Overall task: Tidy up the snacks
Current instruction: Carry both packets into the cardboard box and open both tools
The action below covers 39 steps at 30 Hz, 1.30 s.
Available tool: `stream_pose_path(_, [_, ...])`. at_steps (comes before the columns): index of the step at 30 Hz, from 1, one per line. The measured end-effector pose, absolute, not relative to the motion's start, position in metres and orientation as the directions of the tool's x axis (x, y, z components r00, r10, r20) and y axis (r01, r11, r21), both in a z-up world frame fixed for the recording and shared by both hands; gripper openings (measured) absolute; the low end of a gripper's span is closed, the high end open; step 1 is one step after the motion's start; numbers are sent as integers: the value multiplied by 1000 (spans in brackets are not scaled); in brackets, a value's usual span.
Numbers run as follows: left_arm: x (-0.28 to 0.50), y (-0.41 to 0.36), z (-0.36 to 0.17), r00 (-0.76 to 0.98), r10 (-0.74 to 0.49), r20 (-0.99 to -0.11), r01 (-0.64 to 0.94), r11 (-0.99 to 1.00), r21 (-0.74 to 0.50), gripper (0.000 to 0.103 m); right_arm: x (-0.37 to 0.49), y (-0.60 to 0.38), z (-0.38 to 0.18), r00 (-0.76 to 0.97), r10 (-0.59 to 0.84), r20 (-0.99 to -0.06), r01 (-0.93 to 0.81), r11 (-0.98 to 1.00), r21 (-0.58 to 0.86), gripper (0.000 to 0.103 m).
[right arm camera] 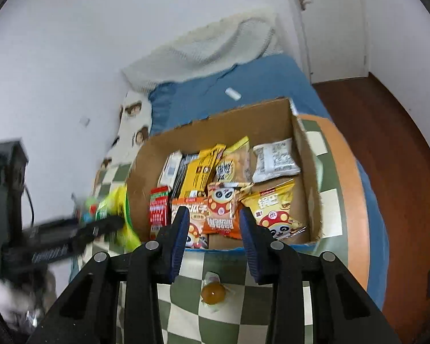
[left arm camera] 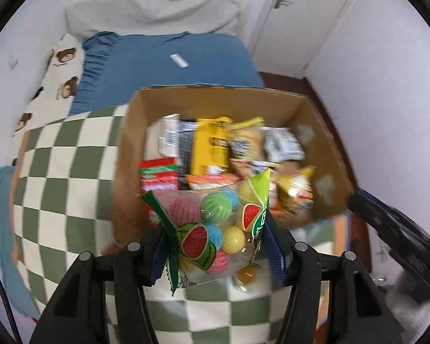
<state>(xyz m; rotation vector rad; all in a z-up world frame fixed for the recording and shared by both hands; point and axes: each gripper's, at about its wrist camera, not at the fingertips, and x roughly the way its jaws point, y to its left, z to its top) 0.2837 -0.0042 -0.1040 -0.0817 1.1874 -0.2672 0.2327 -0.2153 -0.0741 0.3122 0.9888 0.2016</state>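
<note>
One candy bag [left arm camera: 218, 235] sits squeezed in the left gripper [left arm camera: 215, 246]; next, drop it into the box [left arm camera: 324, 154] ahead. The right gripper [right arm camera: 213, 226] holds nothing, jaws narrow.

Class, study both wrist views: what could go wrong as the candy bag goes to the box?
1. The left gripper pinches the candy bag only at its lower part; it might slip.
2. The box is crowded, so the bag may not settle.
3. A loose jelly cup on the checkered cloth could be missed.
</note>
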Motion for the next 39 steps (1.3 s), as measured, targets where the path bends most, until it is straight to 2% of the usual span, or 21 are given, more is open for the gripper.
stream_pose_path(2, [294, 5, -115, 329, -235, -915, 136, 970, -201, 56, 233, -204, -86, 493, 319, -809, -47, 939, 342, 40])
stream_pose_path(4, [294, 13, -122, 313, -239, -919, 117, 970, -212, 56, 225, -196, -112, 422, 326, -846, -48, 940, 338, 52])
stream_pose_path(6, [291, 17, -129, 303, -243, -921, 104, 970, -222, 56, 215, -186, -148, 341, 340, -876, -24, 935, 354, 55])
stream_pose_path(11, [284, 16, -140, 286, -235, -929, 108, 971, -213, 56, 204, -160, -218, 240, 364, -900, 36, 923, 383, 55])
stream_pose_path(14, [283, 15, -141, 289, -230, -929, 106, 972, -208, 56, 208, -142, -250, 196, 309, -931, 31, 946, 321, 52])
stream_pose_path(16, [282, 15, -141, 292, -227, -929, 105, 973, -205, 56, 202, -130, -261, 201, 219, -955, -28, 975, 218, 46])
stream_pose_path(21, [278, 18, -134, 307, -235, -922, 104, 972, -213, 56, 189, -130, -240, 273, 217, -937, -73, 976, 205, 44])
stream_pose_path(27, [284, 23, -106, 352, -265, -898, 116, 964, -239, 56, 173, -150, -145, 428, 302, -852, -110, 953, 283, 44])
stream_pose_path(31, [303, 22, -98, 368, -237, -899, 124, 971, -205, 56, 198, -179, -89, 530, 260, -807, -97, 964, 247, 44])
stream_pose_path(34, [320, 20, -105, 358, -204, -911, 125, 978, -170, 56, 240, -200, -77, 553, 201, -809, -57, 977, 204, 45])
stream_pose_path(39, [349, 18, -127, 300, -183, -936, 113, 981, -155, 56, 310, -223, -94, 488, 127, -863, -5, 990, 143, 45])
